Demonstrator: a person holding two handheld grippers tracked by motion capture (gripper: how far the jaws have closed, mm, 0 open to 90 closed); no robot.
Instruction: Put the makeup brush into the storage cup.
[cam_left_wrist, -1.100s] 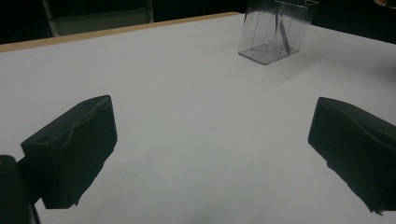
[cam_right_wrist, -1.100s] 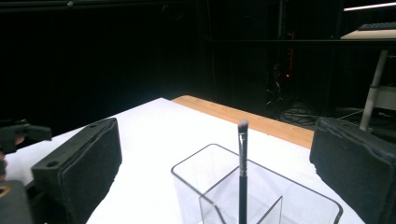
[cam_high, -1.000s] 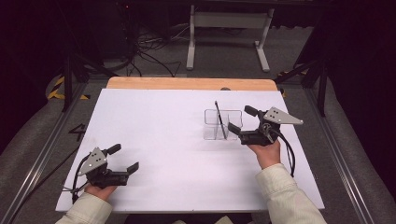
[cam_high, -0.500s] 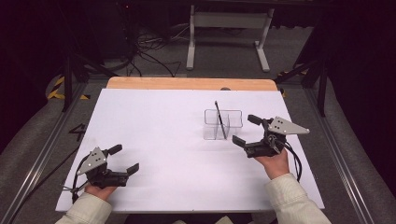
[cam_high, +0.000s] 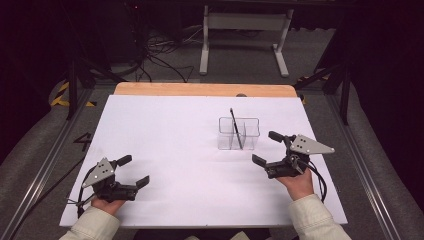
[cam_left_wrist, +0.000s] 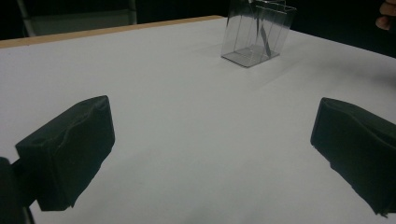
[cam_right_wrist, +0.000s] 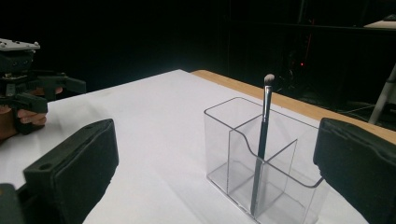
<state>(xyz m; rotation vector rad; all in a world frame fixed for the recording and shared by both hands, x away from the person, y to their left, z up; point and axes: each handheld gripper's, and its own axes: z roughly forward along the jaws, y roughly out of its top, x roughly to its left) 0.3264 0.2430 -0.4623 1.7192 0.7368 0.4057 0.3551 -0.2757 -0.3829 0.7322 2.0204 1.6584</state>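
Apparently the slim black makeup brush (cam_right_wrist: 261, 149) already stands in the clear plastic divided holder (cam_high: 239, 134). My right hand-held gripper (cam_high: 272, 148) sits beside it, jaws apart and empty. My left hand-held gripper (cam_high: 131, 171) rests well away, jaws apart too; I judge little remains.

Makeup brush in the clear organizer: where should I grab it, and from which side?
Probably grip the brush on its bare upper handle, just below the bristles, where it rises above the organizer's rim. Come from above with the open right gripper, the nearer one, jaws either side; the clear walls block lower grips.
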